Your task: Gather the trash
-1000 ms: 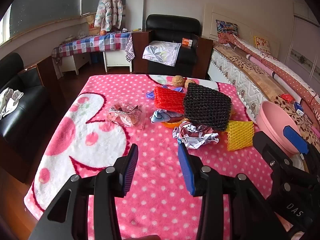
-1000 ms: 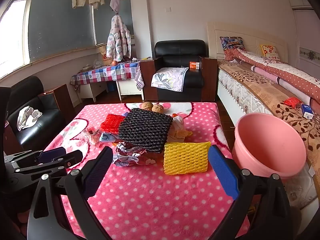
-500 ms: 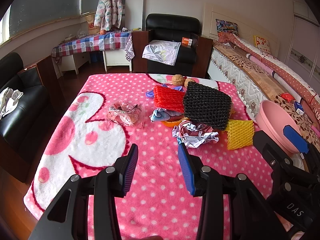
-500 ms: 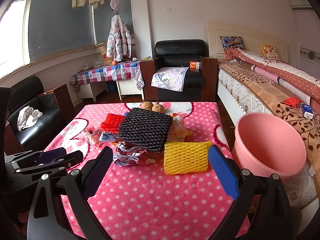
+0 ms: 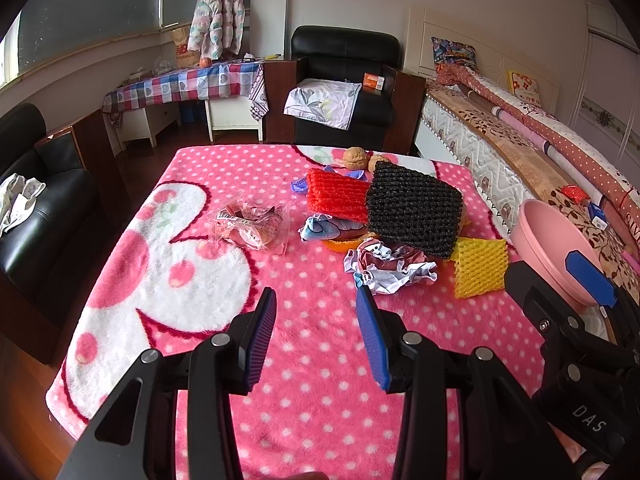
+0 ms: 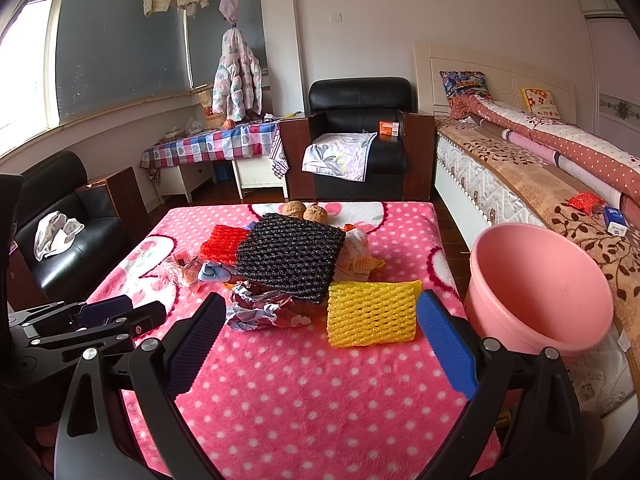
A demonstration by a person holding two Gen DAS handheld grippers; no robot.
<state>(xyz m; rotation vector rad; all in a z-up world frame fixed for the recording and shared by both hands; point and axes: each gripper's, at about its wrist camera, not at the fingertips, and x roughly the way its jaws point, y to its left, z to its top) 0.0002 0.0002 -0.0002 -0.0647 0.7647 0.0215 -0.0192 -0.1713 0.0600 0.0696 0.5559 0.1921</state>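
Nothing collected yet, by the look of it — trash heaped mid-blanket (image 6: 312,392), pink basin (image 6: 540,288) off the right edge beside the bed.

Right gripper (image 6: 320,344): jaws wide apart, holding nothing, low over the blanket. Straight ahead, just beyond the fingertips, the yellow net (image 6: 372,312) — flat, long axis running across the view, roughly parallel to the line between the two pads, and about as wide as the opening. Crumpled wrapper (image 6: 264,308) near the left pad, touching the black net (image 6: 288,260) behind it.

Left gripper (image 5: 316,332): also apart and empty. From there the crumpled wrapper (image 5: 392,268) sits ahead and slightly right, just past the right pad; yellow net (image 5: 480,268) farther right, well off its line. Clear bag (image 5: 252,224) ahead-left, alone on the white patch.

Likely judgement: right hand nearer the yellow net and nearer the basin — short push forward, close across the long axis or turn the wrist to pinch the narrow way. Soft foam, likely to squash rather than slip. Red net (image 5: 336,196), walnuts (image 5: 356,158) and the rest behind, out of reach for now.
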